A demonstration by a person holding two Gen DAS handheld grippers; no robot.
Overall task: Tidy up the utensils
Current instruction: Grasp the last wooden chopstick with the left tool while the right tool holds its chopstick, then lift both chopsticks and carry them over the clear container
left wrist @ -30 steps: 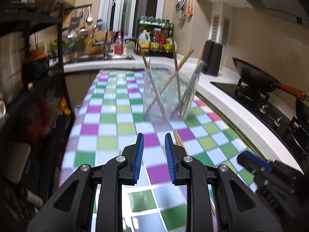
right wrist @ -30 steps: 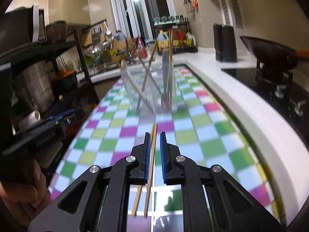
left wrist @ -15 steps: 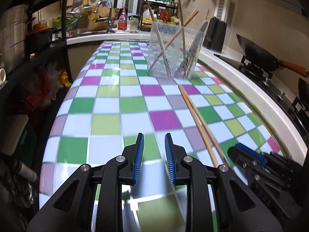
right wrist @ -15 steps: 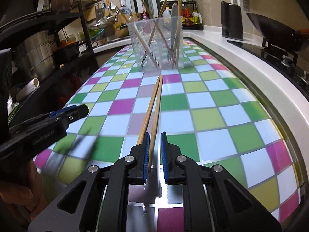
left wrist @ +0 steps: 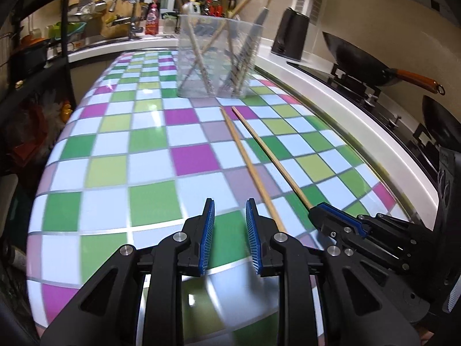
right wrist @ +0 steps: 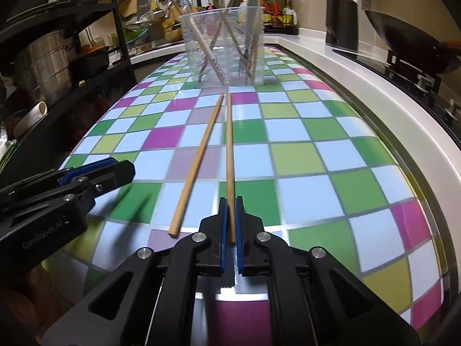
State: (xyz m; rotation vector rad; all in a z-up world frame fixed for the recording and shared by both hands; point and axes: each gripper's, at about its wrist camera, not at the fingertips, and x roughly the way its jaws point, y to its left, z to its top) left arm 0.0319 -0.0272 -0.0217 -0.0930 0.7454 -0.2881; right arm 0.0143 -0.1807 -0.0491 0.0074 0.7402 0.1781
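Two wooden chopsticks lie on the checkered table (right wrist: 317,155), pointing at a clear plastic holder (right wrist: 224,46) that stands at the far end with several chopsticks and utensils in it. My right gripper (right wrist: 229,201) is shut on the near end of the right chopstick (right wrist: 229,150). The left chopstick (right wrist: 198,161) lies free beside it. My left gripper (left wrist: 229,204) is open and empty, just left of the free chopstick (left wrist: 247,161). The right gripper shows in the left wrist view (left wrist: 319,210) holding the other chopstick (left wrist: 270,155). The holder (left wrist: 219,57) stands beyond.
A white counter edge (right wrist: 374,92) runs along the right of the table, with a stove and a black wok (left wrist: 357,57) behind it. A black shelf rack (right wrist: 57,66) with pots stands at the left. A sink and bottles are at the far end.
Both grippers have pulled back toward the near end of the chopsticks. The right gripper has closed on the right chopstick, which has spread slightly from the other.
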